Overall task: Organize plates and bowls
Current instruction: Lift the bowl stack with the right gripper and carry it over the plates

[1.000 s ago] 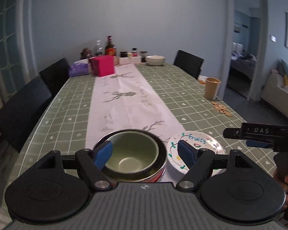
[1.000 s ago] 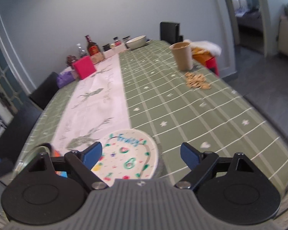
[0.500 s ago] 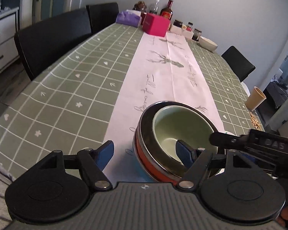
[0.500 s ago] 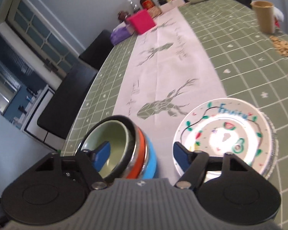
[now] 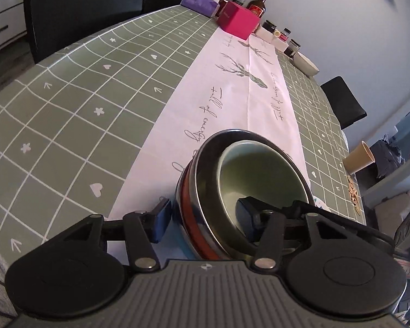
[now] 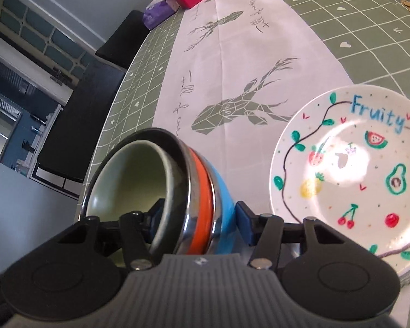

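A stack of nested bowls stands on the white runner: a green bowl inside steel-rimmed orange and blue ones. My left gripper straddles the stack's left wall, one pad outside and one inside the green bowl. Its jaws are closing, and a thin gap shows at the outer pad. My right gripper straddles the right wall of the bowl stack. Its jaws are closing too, with the outer pad against the blue bowl. A white "Fruity" plate lies just right of the stack.
The green checked table runs far ahead. At its far end stand a pink box, bottles, jars and a white bowl. A paper cup and scattered seeds sit at the right edge. Black chairs line the left side.
Both grippers came down onto the bowl stack from either side and narrowed their jaws across its walls. The right one swung left from the plate to the stack.
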